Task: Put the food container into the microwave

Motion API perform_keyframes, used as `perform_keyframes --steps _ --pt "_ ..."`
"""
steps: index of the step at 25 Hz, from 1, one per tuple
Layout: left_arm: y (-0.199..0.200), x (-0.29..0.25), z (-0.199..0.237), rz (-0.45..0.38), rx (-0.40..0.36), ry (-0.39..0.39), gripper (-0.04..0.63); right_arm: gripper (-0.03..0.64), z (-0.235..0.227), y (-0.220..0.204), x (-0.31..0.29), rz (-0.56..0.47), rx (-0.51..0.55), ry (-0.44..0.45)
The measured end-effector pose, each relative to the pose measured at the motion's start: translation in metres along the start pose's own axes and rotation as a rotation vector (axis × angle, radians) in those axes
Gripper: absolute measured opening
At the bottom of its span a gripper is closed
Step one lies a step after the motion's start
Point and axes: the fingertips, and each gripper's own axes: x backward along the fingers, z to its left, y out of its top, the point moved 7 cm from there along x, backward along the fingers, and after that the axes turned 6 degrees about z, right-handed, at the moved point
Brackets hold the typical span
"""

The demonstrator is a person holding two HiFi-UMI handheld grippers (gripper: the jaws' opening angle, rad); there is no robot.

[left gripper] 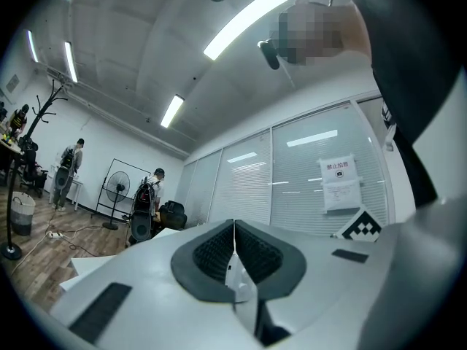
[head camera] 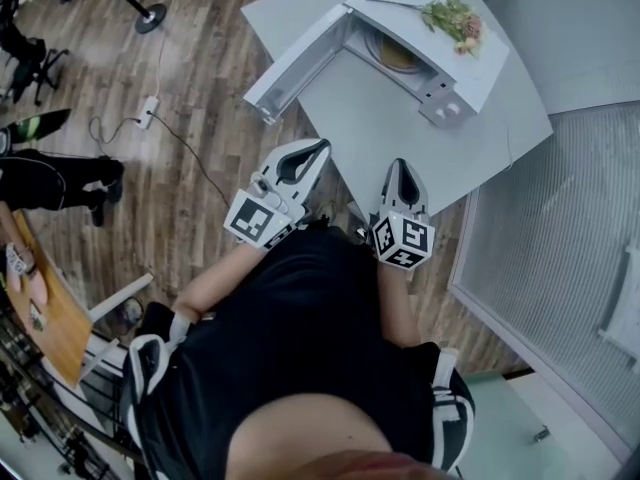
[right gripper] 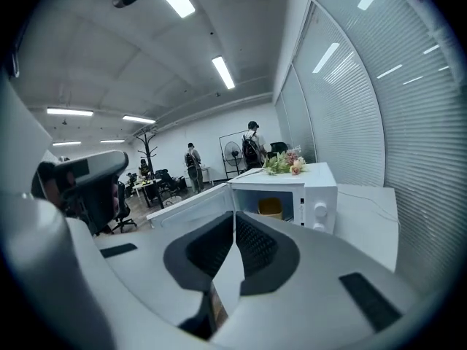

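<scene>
I hold my left tool and right tool close to my waist, jaws together on nothing. I reckon there is nothing left to carry. On the table ahead, the container sits inside the microwave, whose door hangs open.

I am working in an open-plan office. Long white strip lights are glowing overhead, and glass partition walls with horizontal blinds are running along one side. People are standing in the distance among a black swivel chair, a black coat stand and a black pedestal fan. A white power strip is lying on the brown wood-plank floor, and a white microwave oven is sitting on a white table.
</scene>
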Motion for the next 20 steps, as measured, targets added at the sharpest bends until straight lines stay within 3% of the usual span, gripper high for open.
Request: perform_keyframes --steps 20 --pt "-0.002 0.025 0.014 -0.002 0.014 -0.039 0.025 0.023 0.039 -0.001 0.018 -0.052 -0.015 -0.006"
